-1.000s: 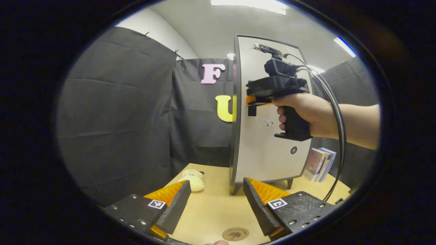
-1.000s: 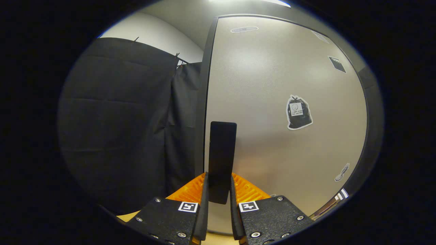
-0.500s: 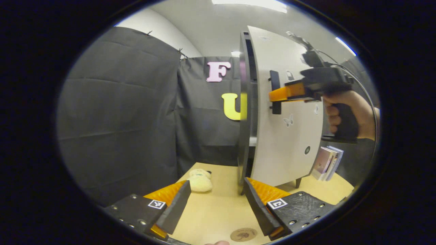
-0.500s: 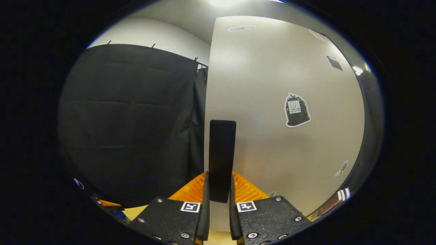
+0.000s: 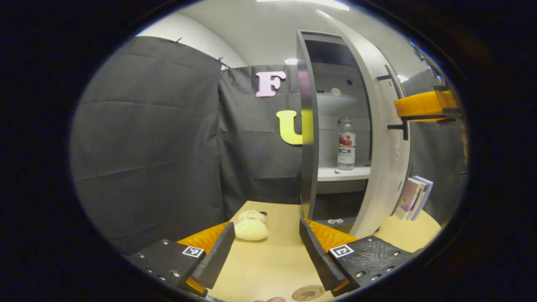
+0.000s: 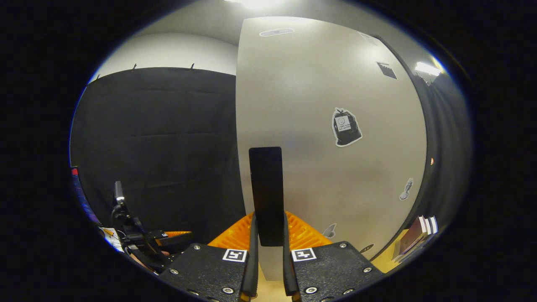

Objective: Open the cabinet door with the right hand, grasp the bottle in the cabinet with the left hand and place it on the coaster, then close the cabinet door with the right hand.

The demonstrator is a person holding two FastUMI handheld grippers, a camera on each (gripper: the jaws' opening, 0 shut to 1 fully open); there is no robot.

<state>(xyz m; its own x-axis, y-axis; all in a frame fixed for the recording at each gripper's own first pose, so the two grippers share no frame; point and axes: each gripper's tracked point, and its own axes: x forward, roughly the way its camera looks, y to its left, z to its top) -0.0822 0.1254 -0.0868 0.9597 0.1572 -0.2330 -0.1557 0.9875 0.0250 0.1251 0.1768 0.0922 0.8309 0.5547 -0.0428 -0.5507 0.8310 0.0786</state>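
Observation:
The cabinet (image 5: 308, 126) stands open on the wooden table, its pale door (image 5: 384, 167) swung out to the right. A clear bottle (image 5: 346, 144) with a red and white label stands upright on the middle shelf. A round brown coaster (image 5: 308, 292) lies at the table's near edge. My left gripper (image 5: 266, 228) hovers open over the table, well short of the cabinet. In the right gripper view, my right gripper (image 6: 268, 235) is shut on the door's dark vertical handle (image 6: 265, 188), with the door (image 6: 327, 105) right behind it. The right gripper (image 5: 423, 105) also appears at the door's outer side.
A cream plush toy (image 5: 251, 226) lies on the table (image 5: 268, 260) left of the cabinet's foot. Several books (image 5: 413, 197) lean behind the door on the right. Black cloth walls close in the left and back. The left gripper (image 6: 168, 237) shows low at the left.
The right gripper has pulled the door from closed to wide open, swinging it rightward. The shelf and bottle have come into sight. My left gripper has stayed open and nearly still.

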